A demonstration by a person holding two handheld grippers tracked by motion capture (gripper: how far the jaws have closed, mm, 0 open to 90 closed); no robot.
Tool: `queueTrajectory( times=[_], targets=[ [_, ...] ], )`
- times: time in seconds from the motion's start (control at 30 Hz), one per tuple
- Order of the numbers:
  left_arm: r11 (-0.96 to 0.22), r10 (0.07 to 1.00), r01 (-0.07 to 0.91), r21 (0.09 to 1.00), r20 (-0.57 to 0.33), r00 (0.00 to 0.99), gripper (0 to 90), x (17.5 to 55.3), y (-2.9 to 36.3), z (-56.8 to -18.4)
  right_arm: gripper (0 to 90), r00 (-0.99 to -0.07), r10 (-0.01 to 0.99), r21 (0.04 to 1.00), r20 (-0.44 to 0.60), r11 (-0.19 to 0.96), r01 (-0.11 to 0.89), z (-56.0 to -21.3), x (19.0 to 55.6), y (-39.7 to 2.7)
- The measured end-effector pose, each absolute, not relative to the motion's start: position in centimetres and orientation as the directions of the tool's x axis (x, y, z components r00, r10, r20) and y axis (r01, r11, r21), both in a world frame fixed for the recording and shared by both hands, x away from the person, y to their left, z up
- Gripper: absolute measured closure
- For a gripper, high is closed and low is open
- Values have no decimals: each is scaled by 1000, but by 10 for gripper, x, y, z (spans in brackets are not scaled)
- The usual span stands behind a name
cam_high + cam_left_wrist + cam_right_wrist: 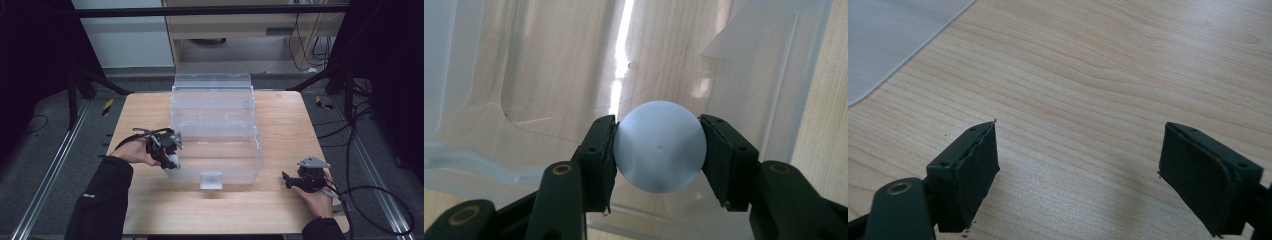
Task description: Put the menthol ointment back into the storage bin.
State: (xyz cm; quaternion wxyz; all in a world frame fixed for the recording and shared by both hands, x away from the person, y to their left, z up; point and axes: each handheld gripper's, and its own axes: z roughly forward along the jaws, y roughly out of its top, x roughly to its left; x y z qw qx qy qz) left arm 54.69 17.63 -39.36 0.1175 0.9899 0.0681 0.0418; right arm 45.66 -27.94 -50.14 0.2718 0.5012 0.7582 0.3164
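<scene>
While the left claw (168, 156) clamps the pale blue ball (659, 146) between its pads at the centre-left of the high view, just over the near left corner of the clear plastic bin (215, 125), the pickup looks done and the drop into the bin remains. A ball has no long axis (nothing to align). At lower right, the right claw (295, 181) rests wide and empty on the bench (280, 210).

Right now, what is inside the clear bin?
The bin looks empty; wood grain shows through its floor. The left gripper holds a white ball above its edge. Glare hides some corners.
</scene>
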Motion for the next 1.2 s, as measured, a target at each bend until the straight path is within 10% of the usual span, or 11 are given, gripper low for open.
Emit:
queueTrajectory(
  times=[1.2],
  targets=[
    [-952, 175, 153, 265, 61, 983, 436, 548, 185, -399, 153, -362, 927, 748, -103, 312, 586, -502, 457, -279]
  ],
)
